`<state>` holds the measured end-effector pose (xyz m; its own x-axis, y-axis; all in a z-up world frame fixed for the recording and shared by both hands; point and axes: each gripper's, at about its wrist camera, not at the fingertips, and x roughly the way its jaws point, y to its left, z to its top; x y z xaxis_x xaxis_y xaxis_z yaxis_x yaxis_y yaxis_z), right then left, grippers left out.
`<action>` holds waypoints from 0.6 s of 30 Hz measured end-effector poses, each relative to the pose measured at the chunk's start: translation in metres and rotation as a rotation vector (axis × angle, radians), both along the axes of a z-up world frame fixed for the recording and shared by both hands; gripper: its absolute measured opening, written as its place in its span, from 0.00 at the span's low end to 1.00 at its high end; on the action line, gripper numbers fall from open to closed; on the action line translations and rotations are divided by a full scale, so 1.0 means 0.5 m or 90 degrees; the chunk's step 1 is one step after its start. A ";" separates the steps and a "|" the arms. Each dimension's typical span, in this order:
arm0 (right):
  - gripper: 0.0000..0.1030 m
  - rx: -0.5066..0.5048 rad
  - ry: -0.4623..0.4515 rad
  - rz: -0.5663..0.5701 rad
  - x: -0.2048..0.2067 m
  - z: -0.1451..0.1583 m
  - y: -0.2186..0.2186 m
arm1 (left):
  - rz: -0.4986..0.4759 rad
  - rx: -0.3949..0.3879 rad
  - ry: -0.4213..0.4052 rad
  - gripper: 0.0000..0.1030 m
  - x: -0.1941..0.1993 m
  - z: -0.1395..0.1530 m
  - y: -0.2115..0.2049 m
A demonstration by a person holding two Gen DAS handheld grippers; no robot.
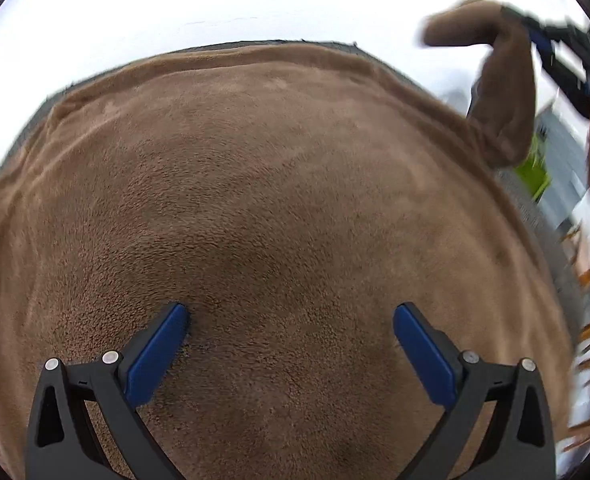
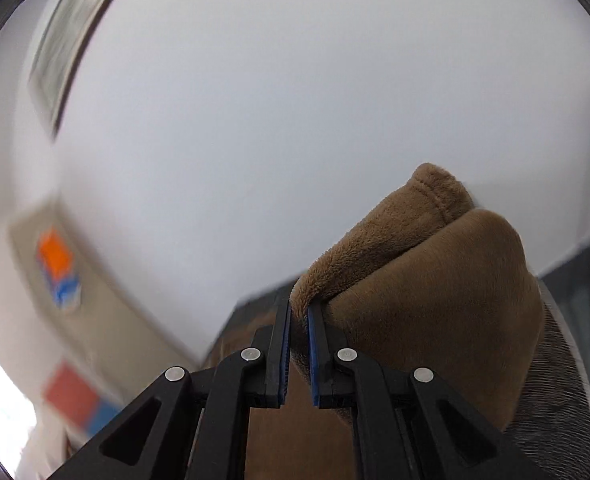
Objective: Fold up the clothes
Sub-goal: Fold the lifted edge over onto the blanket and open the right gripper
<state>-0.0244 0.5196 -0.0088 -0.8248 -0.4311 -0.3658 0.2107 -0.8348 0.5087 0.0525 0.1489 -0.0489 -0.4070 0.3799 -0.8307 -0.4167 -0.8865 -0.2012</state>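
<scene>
Right gripper (image 2: 299, 312): jaws closed on a hemmed corner of the brown fleece garment (image 1: 279, 184), pinching a thick doubled fold; the stitched hem shows above the pads. That corner hangs lifted in air at the garment's right side. Left gripper (image 1: 291, 320): jaws spread wide, nothing between them, poised over the garment's middle. The rest of the garment lies spread flat on a dark surface (image 1: 35, 128). Fabric: plush short pile, matte, soft, limp, likely light and bulky; it should drape, not slide. Best held at hems and corners.
</scene>
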 end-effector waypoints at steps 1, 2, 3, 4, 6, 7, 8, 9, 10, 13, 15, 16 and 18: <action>0.09 0.056 -0.015 0.052 -0.008 -0.007 -0.060 | 0.012 0.025 -0.010 1.00 -0.005 0.003 -0.017; 0.09 0.116 -0.037 0.104 -0.013 -0.024 -0.119 | 0.025 0.044 -0.017 1.00 -0.010 0.006 -0.033; 0.09 0.171 -0.058 0.149 -0.016 -0.042 -0.172 | 0.038 0.057 -0.021 1.00 -0.016 0.008 -0.050; 0.09 0.206 -0.076 0.172 -0.016 -0.061 -0.204 | 0.051 0.059 -0.022 1.00 -0.021 0.009 -0.065; 0.12 0.237 -0.105 0.187 -0.015 -0.096 -0.233 | 0.076 0.060 -0.019 1.00 -0.031 0.011 -0.092; 0.17 0.253 -0.120 0.195 -0.015 -0.114 -0.248 | 0.087 0.061 -0.019 1.00 -0.036 0.010 -0.105; 0.21 0.268 -0.135 0.202 -0.014 -0.132 -0.262 | 0.098 0.063 -0.020 1.00 -0.041 0.010 -0.119; 0.35 0.284 -0.149 0.210 -0.014 -0.149 -0.277 | 0.108 0.074 -0.027 1.00 -0.045 0.009 -0.134; 0.62 0.292 -0.159 0.210 -0.012 -0.163 -0.284 | 0.116 0.088 -0.033 1.00 -0.048 0.008 -0.148; 0.85 0.272 -0.142 0.157 0.006 -0.157 -0.269 | 0.137 0.131 -0.053 1.00 -0.061 0.006 -0.186; 0.85 0.253 -0.136 0.135 0.028 -0.140 -0.264 | 0.155 0.150 -0.060 1.00 -0.070 0.007 -0.209; 0.85 0.240 -0.132 0.133 0.035 -0.132 -0.266 | 0.159 0.161 -0.063 1.00 -0.077 0.010 -0.216; 0.85 0.215 -0.137 0.133 0.050 -0.124 -0.275 | 0.156 0.189 -0.066 1.00 -0.088 0.016 -0.223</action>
<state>0.0005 0.3819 -0.0709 -0.6222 -0.4072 -0.6686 0.3118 -0.9123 0.2655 0.0087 0.0376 -0.0407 -0.4350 0.5115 -0.7410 -0.1636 -0.8542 -0.4936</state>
